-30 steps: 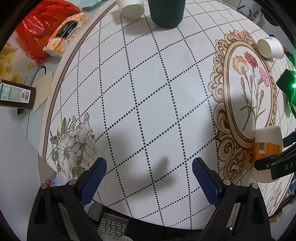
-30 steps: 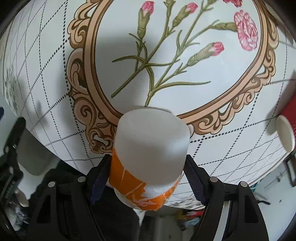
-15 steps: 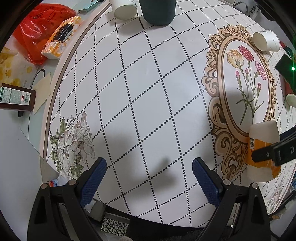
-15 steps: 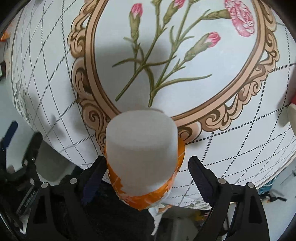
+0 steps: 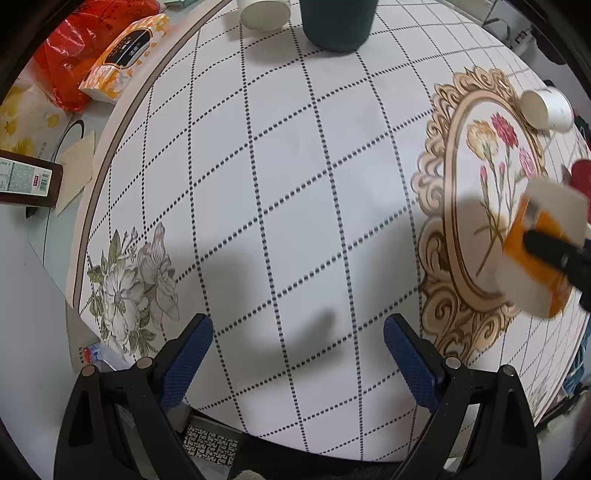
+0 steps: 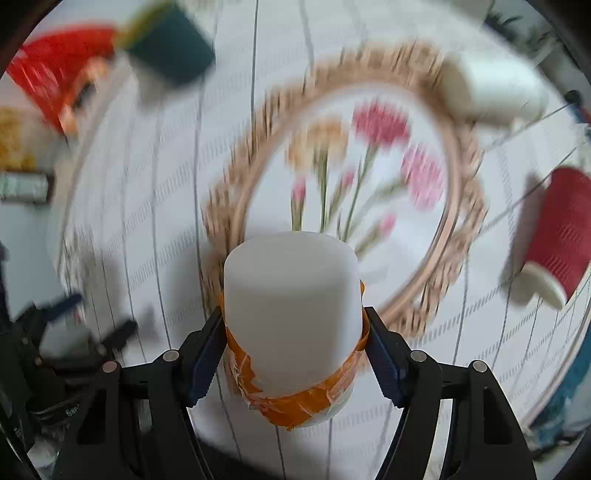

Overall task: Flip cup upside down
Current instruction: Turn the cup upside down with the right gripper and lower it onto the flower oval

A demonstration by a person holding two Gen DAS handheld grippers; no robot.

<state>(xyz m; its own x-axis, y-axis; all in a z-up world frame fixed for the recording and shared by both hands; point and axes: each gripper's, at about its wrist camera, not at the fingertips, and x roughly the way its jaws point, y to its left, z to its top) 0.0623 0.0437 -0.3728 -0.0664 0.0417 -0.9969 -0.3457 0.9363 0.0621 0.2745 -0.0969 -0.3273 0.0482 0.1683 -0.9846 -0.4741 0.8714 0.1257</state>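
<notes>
A white plastic cup with an orange band (image 6: 291, 317) is clamped between the pads of my right gripper (image 6: 293, 354), its closed base pointing away from the camera, over the flower medallion (image 6: 354, 177) of the table. The same cup shows in the left wrist view (image 5: 546, 247), held tilted above the table at the right, with one black finger (image 5: 554, 254) across its band. My left gripper (image 5: 295, 354) is open and empty, low over the near table edge.
On the patterned round table (image 5: 288, 184) are a dark green cup (image 5: 336, 22) and a white cup (image 5: 264, 14) at the far side, a white cup on its side (image 5: 546, 109) and a red ribbed cup on its side (image 6: 554, 236) at the right. Tissue pack (image 5: 122, 59) and red bag (image 5: 74, 48) lie left.
My right gripper has closed on the cup, lifted it and swung it further over the medallion; its view is motion-blurred. The left gripper has stayed in place.
</notes>
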